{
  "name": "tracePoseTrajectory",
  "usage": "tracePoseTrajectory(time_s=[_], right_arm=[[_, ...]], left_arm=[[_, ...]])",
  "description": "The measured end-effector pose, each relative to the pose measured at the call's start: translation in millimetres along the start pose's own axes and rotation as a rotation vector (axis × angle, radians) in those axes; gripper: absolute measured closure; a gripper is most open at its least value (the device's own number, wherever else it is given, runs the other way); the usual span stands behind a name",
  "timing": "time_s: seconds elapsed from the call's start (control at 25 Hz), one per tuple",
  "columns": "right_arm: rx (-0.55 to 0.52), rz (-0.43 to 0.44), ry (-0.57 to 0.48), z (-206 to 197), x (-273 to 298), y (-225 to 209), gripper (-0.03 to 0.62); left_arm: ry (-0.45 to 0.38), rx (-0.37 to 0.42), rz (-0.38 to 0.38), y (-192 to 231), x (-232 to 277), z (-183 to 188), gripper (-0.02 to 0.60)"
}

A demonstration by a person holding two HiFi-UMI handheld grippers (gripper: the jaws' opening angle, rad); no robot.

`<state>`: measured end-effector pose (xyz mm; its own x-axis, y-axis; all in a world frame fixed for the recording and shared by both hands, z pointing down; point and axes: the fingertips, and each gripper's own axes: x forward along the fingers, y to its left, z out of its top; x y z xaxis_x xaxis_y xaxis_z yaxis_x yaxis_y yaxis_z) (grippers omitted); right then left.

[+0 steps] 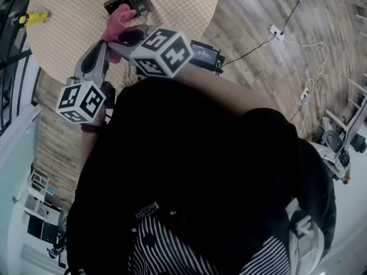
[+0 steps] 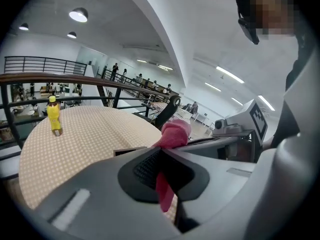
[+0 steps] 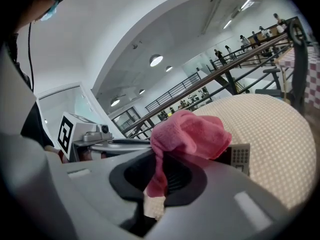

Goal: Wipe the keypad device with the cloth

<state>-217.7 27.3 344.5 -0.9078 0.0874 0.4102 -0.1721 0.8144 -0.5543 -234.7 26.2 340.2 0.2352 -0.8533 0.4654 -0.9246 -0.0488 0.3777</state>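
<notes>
Cloth (image 3: 192, 134), pink and bunched, is clamped from both sides: the left gripper (image 2: 162, 156) and the right gripper (image 3: 160, 160) each have their jaws closed on a fold of it. The keypad device (image 1: 129, 0) lies flat on the round surface (image 1: 63, 39), top centre of the head view, just beyond the cloth; contact cannot be confirmed. A yellow bottle (image 1: 33, 18) stands upright near the upper-left rim, well apart. Bare surface lies between bottle and device.

No readable text anywhere — keypad device (image 1: 129, 2) print too small
</notes>
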Motion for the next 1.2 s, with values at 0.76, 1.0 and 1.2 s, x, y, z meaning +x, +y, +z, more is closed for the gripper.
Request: tracePoseTrajectory(time_s=[0.76,1.0,1.2], right_arm=[[0.218,-0.175,-0.05,7.6,28.2,-97.7,0.55],[0.233,-0.198,-0.055,5.8,26.8,-112.5,0.549],[0.239,-0.227,-0.067,10.5,24.1,-129.4,0.549]], left_arm=[[0.194,0.046,-0.169,35.4,95.1,-0.4,0.577],[0.226,0.068,-0.188,32.9,109.4,1.9,0.577],[0.268,0.073,-0.219,32.0,128.0,6.0,0.577]])
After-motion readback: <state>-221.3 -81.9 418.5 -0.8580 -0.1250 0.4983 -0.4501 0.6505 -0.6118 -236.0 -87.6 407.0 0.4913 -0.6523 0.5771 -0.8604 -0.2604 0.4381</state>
